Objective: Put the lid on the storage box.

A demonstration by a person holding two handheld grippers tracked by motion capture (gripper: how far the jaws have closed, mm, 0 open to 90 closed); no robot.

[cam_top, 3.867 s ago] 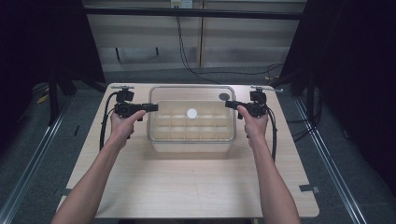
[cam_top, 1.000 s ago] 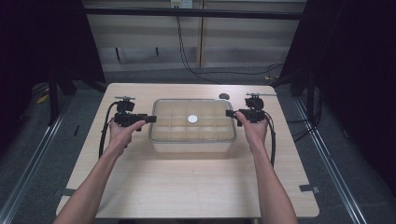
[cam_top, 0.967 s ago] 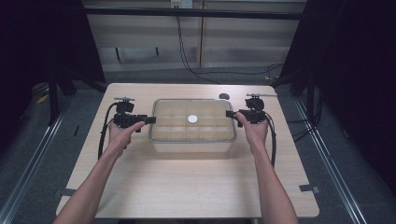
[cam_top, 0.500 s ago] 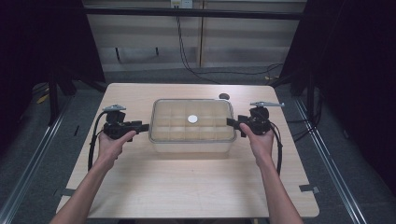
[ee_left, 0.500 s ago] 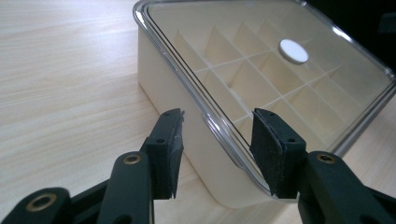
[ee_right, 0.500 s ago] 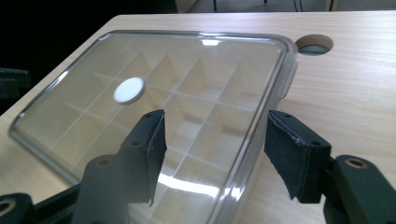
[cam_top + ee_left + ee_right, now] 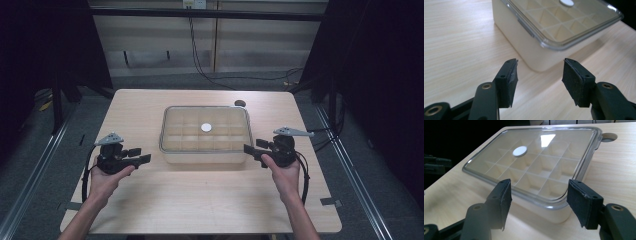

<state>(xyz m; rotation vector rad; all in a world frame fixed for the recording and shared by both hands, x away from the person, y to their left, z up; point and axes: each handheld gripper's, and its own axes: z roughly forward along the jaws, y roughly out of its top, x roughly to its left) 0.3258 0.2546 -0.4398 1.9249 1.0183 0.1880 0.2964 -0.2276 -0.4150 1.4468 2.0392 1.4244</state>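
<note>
Both tongs withdrawn from lidded box (image 7: 205, 134); wooden table (image 7: 200, 200).

Lidded box (image 7: 205, 134) sits mid-table (image 7: 200, 210); left gripper (image 7: 142, 156) and right gripper (image 7: 248, 149) flank it, apart.

Lab rig: black curtains (image 7: 380, 75), floor rails (image 7: 30, 165), loose cables (image 7: 200, 55)

High view from above, facing forward and down on the table (image 7: 200, 200), both gripper views low, close, sharing the compartment box (image 7: 205, 134) (image 7: 544, 32) (image 7: 534, 177)
</note>
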